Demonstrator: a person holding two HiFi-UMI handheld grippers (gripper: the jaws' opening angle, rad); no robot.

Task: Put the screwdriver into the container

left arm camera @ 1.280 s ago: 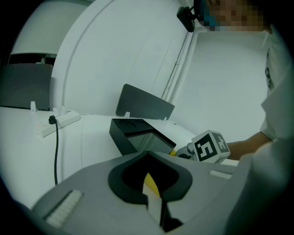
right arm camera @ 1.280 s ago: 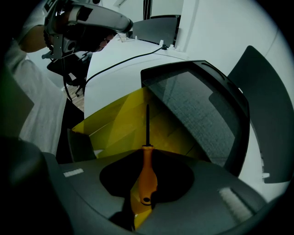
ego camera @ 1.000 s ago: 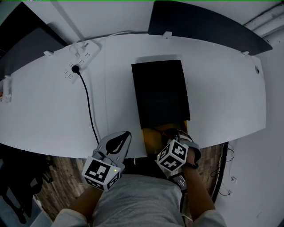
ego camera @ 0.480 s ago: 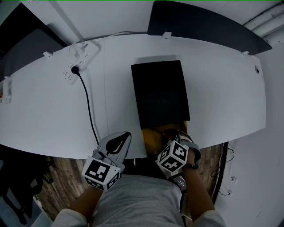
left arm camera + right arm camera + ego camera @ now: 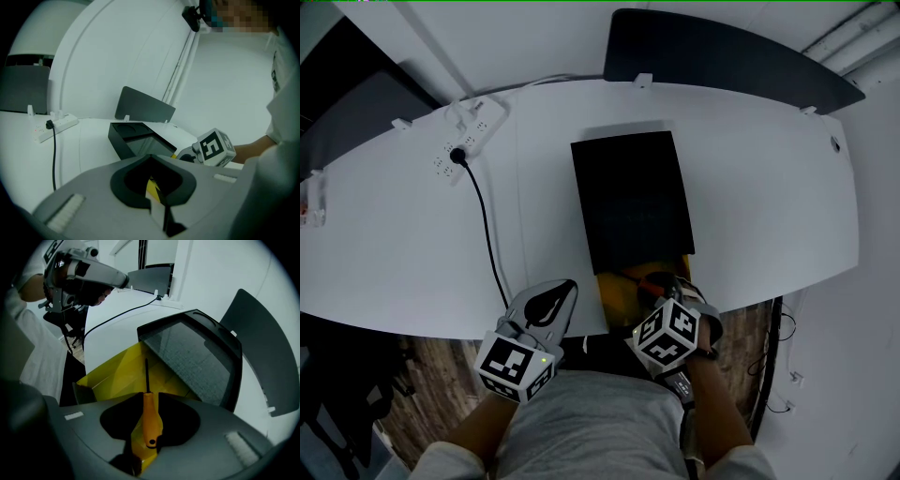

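Observation:
An orange-handled screwdriver [image 5: 151, 420] with a thin black shaft lies between the jaws of my right gripper [image 5: 146, 394], pointing into the yellow container [image 5: 117, 376]. Those jaws are opening and the handle sits loose in the gap over the yellow floor. In the head view the right gripper [image 5: 664, 286] hangs over the yellow container [image 5: 617, 291] at the table's near edge. The container sticks out from under a black box [image 5: 633, 202]. My left gripper [image 5: 562, 286] rests shut and empty just left of it, and its own view shows the jaw tips [image 5: 157, 206] together.
A white power strip [image 5: 469, 127] with a black cable [image 5: 487, 234] lies at the far left of the white table [image 5: 769, 206]. A dark panel [image 5: 722, 56] stands behind the table. The person's body is right below the table edge.
The head view has shifted slightly, so the table and box sit a little lower left. Both grippers stay in the same places at the near edge.

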